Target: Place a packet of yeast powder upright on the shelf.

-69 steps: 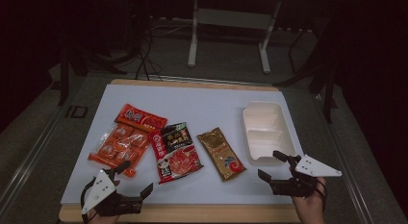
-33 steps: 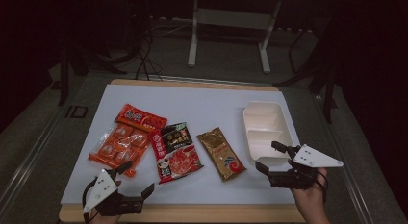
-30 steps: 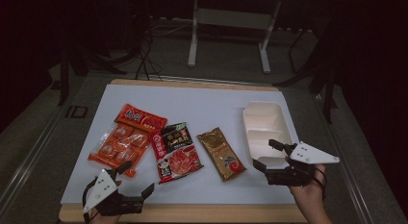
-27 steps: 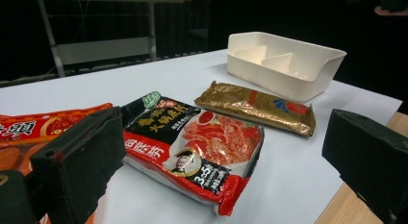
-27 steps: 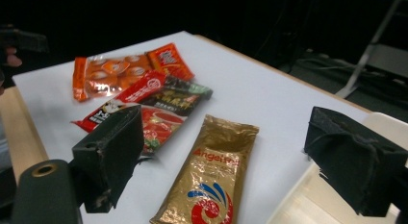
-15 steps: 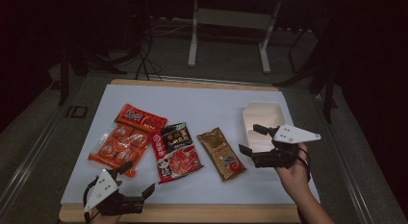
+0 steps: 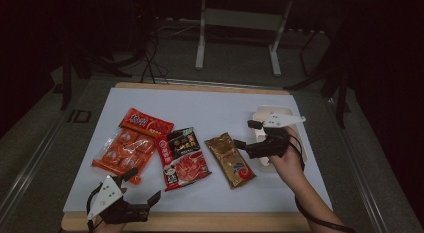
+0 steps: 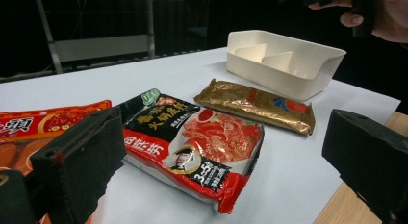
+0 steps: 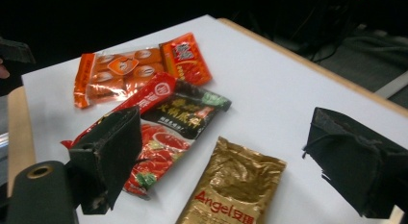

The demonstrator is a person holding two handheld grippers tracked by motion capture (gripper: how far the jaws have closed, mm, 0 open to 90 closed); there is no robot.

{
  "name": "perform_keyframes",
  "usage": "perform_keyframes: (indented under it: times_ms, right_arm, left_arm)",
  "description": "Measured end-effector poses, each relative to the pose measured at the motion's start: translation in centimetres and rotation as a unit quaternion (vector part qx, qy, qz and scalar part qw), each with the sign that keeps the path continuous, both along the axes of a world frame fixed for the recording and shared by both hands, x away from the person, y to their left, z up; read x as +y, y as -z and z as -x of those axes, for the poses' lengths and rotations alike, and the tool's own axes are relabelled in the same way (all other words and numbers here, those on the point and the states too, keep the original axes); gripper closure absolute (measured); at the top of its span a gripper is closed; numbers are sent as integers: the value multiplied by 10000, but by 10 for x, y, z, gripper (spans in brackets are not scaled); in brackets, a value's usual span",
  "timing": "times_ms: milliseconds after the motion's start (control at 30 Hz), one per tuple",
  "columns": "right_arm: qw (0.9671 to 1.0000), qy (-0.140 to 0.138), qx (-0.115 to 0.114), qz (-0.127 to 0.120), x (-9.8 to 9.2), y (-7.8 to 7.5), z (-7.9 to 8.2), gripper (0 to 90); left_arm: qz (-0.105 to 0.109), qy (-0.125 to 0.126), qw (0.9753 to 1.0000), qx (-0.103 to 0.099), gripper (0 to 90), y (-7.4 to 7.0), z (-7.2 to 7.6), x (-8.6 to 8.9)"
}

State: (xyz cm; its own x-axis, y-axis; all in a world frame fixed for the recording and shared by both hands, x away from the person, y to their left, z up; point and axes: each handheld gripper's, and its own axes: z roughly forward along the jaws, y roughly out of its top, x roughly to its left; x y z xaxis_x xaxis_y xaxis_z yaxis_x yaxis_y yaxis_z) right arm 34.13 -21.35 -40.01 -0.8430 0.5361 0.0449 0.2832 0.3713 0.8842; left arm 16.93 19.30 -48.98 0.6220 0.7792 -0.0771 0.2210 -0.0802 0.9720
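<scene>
The right gripper (image 7: 246, 134) has travelled from the lower right of the high view, beside the white divided plastic tray (image 7: 261, 114), up and leftward; it now hangs over the tray's near left edge, jaws spread wide and empty, pointing at the shiny gold foil packet (image 7: 230, 159). That packet lies flat at centre frame, unmoved, just left of the tray. The left gripper (image 7: 145, 185) stays at the lower left, jaws parted, near the red-and-black printed pouch (image 7: 181, 156).

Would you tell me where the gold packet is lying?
In the high view, the gold packet lies flat between the red-and-black packet and the white tray, beside the right gripper.
</scene>
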Motion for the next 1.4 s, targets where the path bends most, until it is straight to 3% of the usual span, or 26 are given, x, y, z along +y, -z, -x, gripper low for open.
perform_keyframes:
  times_ms: [67, 167, 367, 533, 667, 833, 900, 1133, 1400]
  right_arm:
    - [9999, -68, 42, 90, 5, 2, -5, 103]
    - [9997, -91, 219, -26, 10, 5, -13, 102]
    - [9989, -9, 427, 177, 23, 16, -26, 136]
    - [9961, 142, 734, 471, 35, 29, -40, 162]
    - [9943, 221, 822, 646, 43, 38, -50, 187]
    - [9909, 298, 994, 859, 50, 49, -60, 215]
    - [9876, 406, 1217, 908, 55, 57, -67, 229]
    - [9797, 775, 1389, 1219, 64, 74, -79, 241]
    - [9720, 939, 1536, 1509, 73, 88, -88, 252]
  left_arm:
    - [-15, 17, 10000, 11, 19, 0, 0, 0]
    - [-34, 38, 10000, 9, 19, 0, 0, -1]
    - [-83, 62, 9999, 13, 18, 1, -1, -2]
    - [-99, 73, 9999, 3, 18, 0, 0, -3]
    - [-133, 88, 9999, 2, 19, 1, 0, -3]
    - [-158, 101, 9998, 0, 19, 1, 0, -4]
    - [-160, 109, 9998, 0, 18, 0, 0, -4]
    - [-159, 111, 9998, 1, 19, 0, 0, -4]
    - [-199, 125, 9997, -2, 19, 0, 1, -4]
